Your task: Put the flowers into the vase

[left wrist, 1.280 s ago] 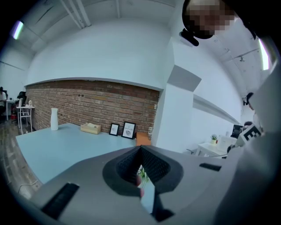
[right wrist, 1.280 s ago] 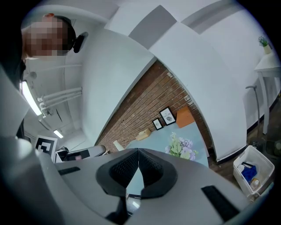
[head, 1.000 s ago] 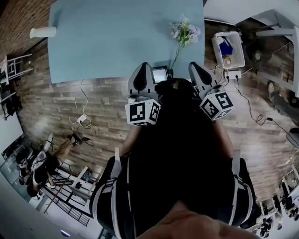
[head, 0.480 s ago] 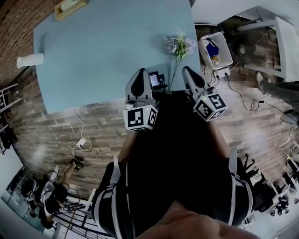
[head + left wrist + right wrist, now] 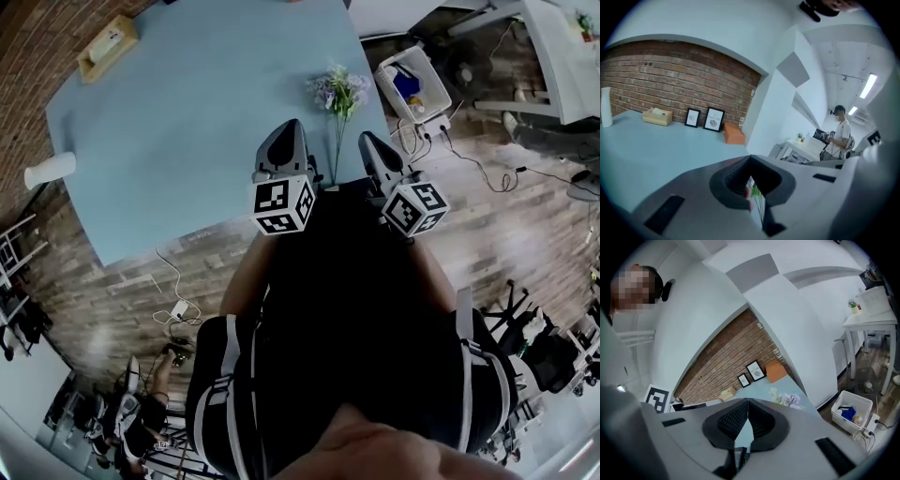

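Left tool [image 5: 289,131] and right tool [image 5: 368,141] each have jaws pressed together on nothing, over the near edge of the light blue bench [image 5: 187,103], where the pale purple flower bunch with green stems [image 5: 339,92] lies between them, tall white vase [image 5: 49,171] well apart at far left.

flowers [image 5: 339,92]: stem ends lost between my left gripper [image 5: 289,131] and right gripper [image 5: 368,142], near table edge | left gripper view: only stem slivers through my closed jaws' gap | vase [image 5: 605,107]: cut by picture's left edge | table [image 5: 187,112]: far edge cut off | tan box [image 5: 105,49]: too small to identify
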Available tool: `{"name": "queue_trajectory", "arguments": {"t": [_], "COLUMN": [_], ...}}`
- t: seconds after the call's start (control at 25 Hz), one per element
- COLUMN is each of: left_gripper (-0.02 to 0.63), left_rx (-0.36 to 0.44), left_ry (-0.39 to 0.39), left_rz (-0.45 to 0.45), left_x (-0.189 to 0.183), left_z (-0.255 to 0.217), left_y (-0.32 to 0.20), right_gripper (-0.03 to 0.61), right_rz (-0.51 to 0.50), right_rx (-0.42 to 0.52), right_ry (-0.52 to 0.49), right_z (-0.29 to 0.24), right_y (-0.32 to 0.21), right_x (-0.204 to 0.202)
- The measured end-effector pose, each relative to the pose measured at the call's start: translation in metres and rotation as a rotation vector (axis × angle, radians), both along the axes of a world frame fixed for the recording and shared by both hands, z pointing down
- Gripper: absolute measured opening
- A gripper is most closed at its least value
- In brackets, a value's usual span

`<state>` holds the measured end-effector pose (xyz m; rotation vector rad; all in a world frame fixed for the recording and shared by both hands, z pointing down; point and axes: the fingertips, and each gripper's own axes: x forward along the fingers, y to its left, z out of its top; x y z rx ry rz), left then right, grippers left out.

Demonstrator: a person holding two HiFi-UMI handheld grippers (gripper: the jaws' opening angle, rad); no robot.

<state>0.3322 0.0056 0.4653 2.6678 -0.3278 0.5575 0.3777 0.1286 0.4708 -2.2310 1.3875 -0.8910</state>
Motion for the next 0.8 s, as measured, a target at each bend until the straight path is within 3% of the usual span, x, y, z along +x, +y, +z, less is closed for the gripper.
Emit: {"name": "queue_trajectory", "arguments": {"t": [0.16, 0.32, 0.52, 0.64, 0.8], "left_gripper": [0.046, 0.063, 0.263, 0.406, 0.476], "left_rx": [-0.018, -0.032, -0.034, -0.073, -0.122], "left_ry": [-0.183, -0.31, -0.47, -0.559, -0.634], "left_rz": [0.102, 0.188, 0.281, 0.289, 0.264], "left_x": [0.036, 0.062, 0.081, 0.078, 0.083], "left_z": [0.039, 0.073, 0.113, 0.136, 0.161], "left_y": [0.016, 0.039, 0.07, 0.074, 0.075], "right_gripper": [0.018, 0.018, 0.018, 0.018, 0.018], "right_rz": [0.004, 0.024, 0.024, 0.012, 0.014], "right_rx": [-0.004, 0.007, 0.01, 0.011, 0.021], "right_ry": [-0.013, -0.03, -0.068, -0.067, -0.07], "right_z": [0.007, 0.013, 0.028, 0.035, 0.039], "right_y": [0.006, 0.016, 0.037, 0.044, 0.053], "right_x": [0.016, 0.033, 0.053, 0.058, 0.063]}}
